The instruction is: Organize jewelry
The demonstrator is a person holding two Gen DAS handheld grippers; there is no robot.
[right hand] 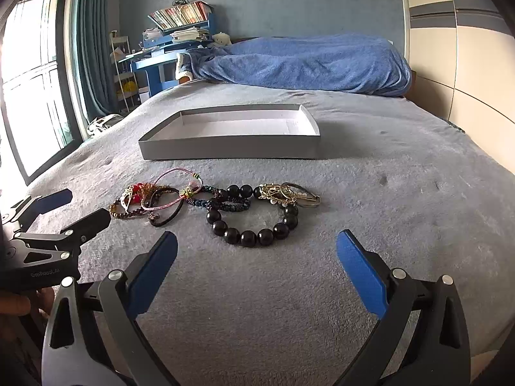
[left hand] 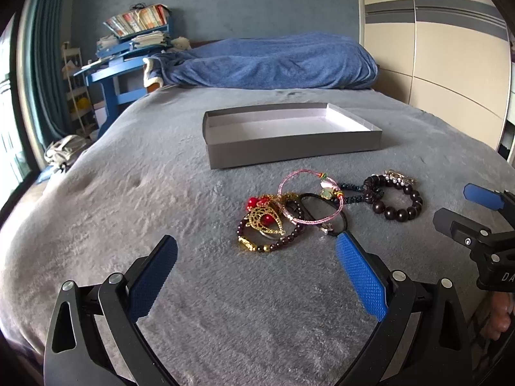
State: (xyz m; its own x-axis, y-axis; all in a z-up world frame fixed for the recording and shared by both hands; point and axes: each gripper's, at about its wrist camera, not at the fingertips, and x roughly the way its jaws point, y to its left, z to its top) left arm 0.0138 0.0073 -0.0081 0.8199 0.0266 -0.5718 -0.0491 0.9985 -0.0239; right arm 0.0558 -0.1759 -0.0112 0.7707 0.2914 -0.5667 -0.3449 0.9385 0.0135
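Observation:
A pile of jewelry lies on the grey bedspread: a black bead bracelet (right hand: 254, 225) (left hand: 399, 202), a pink cord bracelet (left hand: 309, 199) (right hand: 173, 189), a garnet bead bracelet with gold pendant (left hand: 267, 228) (right hand: 128, 206), and gold clips (right hand: 289, 194). An empty grey shallow box (left hand: 289, 148) (right hand: 231, 146) sits behind the pile. My left gripper (left hand: 256, 251) is open just before the garnet bracelet. My right gripper (right hand: 257, 247) is open just before the black bead bracelet. Each gripper also shows in the other's view: the right (left hand: 463, 212), the left (right hand: 80, 209).
The grey bedspread (left hand: 161, 193) stretches around the pile. A blue blanket (left hand: 273, 61) lies at the head of the bed. A blue desk with books (left hand: 128, 48) stands at the far left, a wardrobe (left hand: 434, 48) at the right, a window (right hand: 32, 80) at the left.

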